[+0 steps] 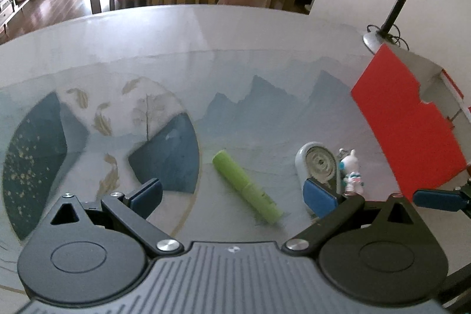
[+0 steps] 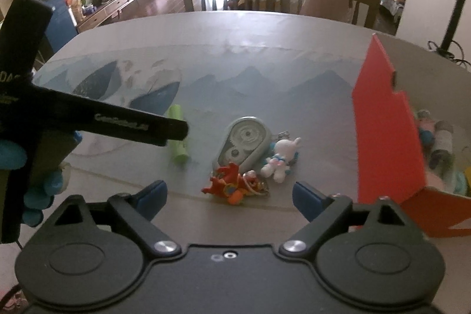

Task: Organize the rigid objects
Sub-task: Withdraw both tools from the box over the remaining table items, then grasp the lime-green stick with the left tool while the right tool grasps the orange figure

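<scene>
Right gripper tilted down, jaws wide, over red keychain

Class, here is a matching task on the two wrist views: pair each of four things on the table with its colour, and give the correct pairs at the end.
Things:
1. marker pen
2. box
3. rabbit figure
4. correction tape dispenser

Colours:
A. white with blue trim
B. pale grey-green, gears showing
C. lime green
D. red outside

Pairs: 1-C, 2-D, 3-A, 4-B
</scene>
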Demonstrator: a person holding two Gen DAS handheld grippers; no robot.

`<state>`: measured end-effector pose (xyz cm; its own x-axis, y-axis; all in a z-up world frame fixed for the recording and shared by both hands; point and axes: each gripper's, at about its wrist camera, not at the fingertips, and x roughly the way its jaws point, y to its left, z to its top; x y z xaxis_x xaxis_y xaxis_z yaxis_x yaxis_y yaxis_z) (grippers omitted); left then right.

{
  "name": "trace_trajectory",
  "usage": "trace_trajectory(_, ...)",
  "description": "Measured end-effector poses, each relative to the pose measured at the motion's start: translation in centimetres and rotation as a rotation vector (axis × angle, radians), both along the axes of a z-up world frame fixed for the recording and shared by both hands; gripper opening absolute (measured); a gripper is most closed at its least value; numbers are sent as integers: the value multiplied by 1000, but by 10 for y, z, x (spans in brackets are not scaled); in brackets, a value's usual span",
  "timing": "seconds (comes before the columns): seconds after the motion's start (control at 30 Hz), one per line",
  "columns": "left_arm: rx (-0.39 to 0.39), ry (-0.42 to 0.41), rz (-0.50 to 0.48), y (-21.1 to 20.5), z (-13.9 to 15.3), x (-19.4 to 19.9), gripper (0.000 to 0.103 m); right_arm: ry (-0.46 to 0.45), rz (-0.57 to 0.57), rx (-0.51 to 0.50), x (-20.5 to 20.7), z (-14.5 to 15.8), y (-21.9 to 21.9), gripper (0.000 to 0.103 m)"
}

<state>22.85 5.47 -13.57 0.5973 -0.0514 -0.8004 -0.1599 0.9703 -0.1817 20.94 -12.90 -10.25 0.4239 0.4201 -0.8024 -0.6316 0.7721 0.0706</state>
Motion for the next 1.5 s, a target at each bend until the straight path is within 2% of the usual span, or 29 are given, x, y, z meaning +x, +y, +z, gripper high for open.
trace_trajectory(0.37, -3, 25, 1, -3, -17, 17, 102, 36, -2, 14, 13, -20, 3, 78)
trace_trajectory(0.6, -10, 35, -12, -3, -25, 21, 101, 67, -7, 23, 22, -28, 2, 76)
trace_trajectory(0.8, -3, 22, -19, -5, -26, 23, 94, 79, -14, 21, 26, -32, 2, 73)
trace_trajectory(0.9, 12, 12, -28, -8, -25, 21, 84, 76, -14, 9, 26, -33, 2, 69)
trace_trajectory(1.03, 31, -3, -46, -12, -24, 19, 65, 75, -14, 5, 27, -34, 1, 64)
trace_trajectory(1.07, 32, -5, -50, -12, -24, 19, 64, 76, -13, 7, 27, -33, 0, 63)
trace_trajectory(1.27, 42, -13, -62, -13, -23, 18, 33, 74, -13, 12, 26, -30, -3, 60)
trace_trajectory(1.33, 43, -14, -69, -14, -23, 17, 29, 75, -16, 20, 26, -29, -5, 58)
trace_trajectory(1.4, 44, -13, -79, -14, -23, 17, 20, 71, -17, 27, 25, -26, -7, 55)
trace_trajectory(1.43, 44, -13, -84, -14, -22, 17, 17, 68, -18, 30, 24, -24, -7, 50)
trace_trajectory(1.5, 55, -14, -91, -15, -22, 16, 17, 70, -15, 45, 22, -20, -9, 36)
